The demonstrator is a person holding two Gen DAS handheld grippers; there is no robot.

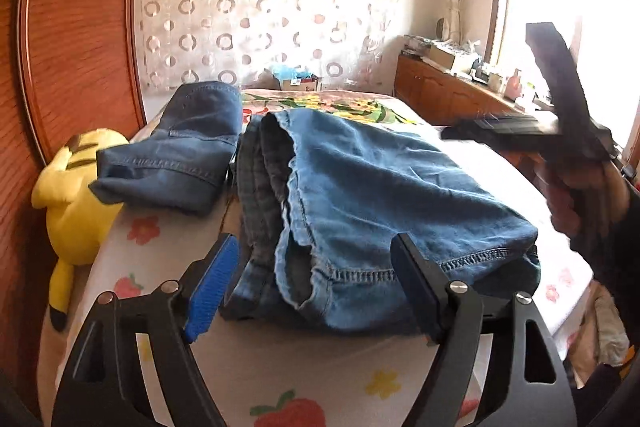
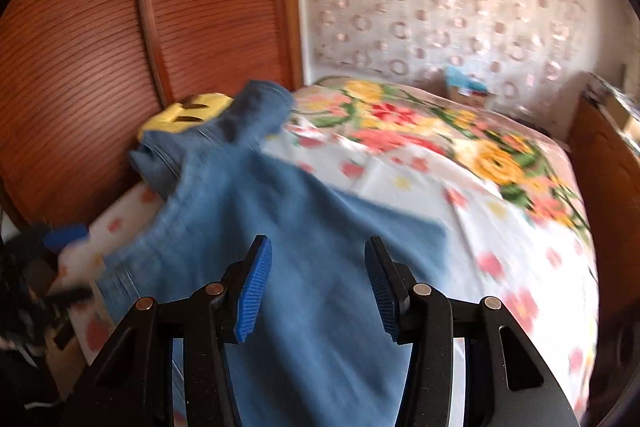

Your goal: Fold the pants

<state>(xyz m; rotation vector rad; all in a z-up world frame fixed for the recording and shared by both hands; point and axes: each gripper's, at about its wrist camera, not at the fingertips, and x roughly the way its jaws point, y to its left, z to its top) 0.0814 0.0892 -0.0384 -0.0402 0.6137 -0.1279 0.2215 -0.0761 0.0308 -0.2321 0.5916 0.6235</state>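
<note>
A pair of blue denim pants (image 1: pixel 360 203) lies folded in a bundle on the bed, hem and seam edges toward me. My left gripper (image 1: pixel 316 259) is open, its fingers either side of the bundle's near edge, not gripping it. My right gripper (image 2: pixel 318 263) is open and empty above the same pants (image 2: pixel 288 251), which look blurred there. The right gripper also shows in the left wrist view (image 1: pixel 560 115), raised at the right above the bed. A second pair of folded darker jeans (image 1: pixel 188 155) lies at the back left.
The bed (image 1: pixel 312 367) has a strawberry-print sheet and a floral blanket (image 2: pixel 460 131) farther back. A yellow plush toy (image 1: pixel 76 195) lies at the bed's left edge by the wooden headboard (image 1: pixel 72 27). A wooden cabinet (image 1: pixel 448 95) with clutter stands at the right under a window.
</note>
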